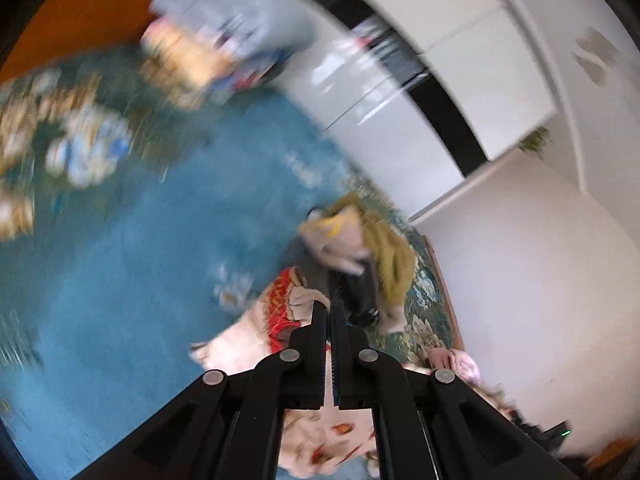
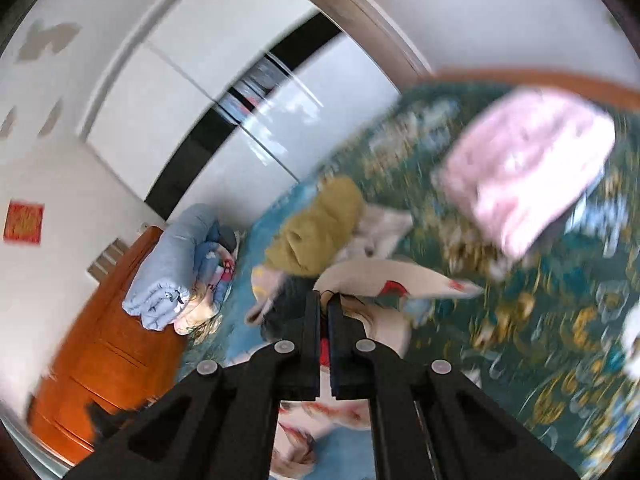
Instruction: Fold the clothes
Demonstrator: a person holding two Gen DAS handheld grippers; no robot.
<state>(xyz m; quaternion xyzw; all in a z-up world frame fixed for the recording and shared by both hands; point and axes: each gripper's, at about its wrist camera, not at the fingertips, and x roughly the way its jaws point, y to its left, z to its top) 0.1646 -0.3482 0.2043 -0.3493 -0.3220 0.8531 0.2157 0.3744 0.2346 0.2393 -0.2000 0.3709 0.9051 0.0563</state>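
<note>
A cream garment with a red pattern [image 1: 276, 312] hangs lifted above the blue floral bedspread [image 1: 140, 260]. My left gripper [image 1: 330, 308] is shut on one edge of it, and cloth droops below the jaws. In the right wrist view the same cream garment [image 2: 384, 276] spreads ahead of my right gripper [image 2: 325, 300], which is shut on it with red fabric pinched between the jaws. Both views are blurred by motion.
A pile with an olive garment [image 2: 320, 224] and beige and dark pieces lies just beyond the held cloth. A folded pink item [image 2: 524, 168] rests on the bedspread. Rolled grey-blue bedding [image 2: 168, 264] sits by an orange wooden board [image 2: 100, 352]. White wardrobe doors [image 2: 280, 128] stand behind.
</note>
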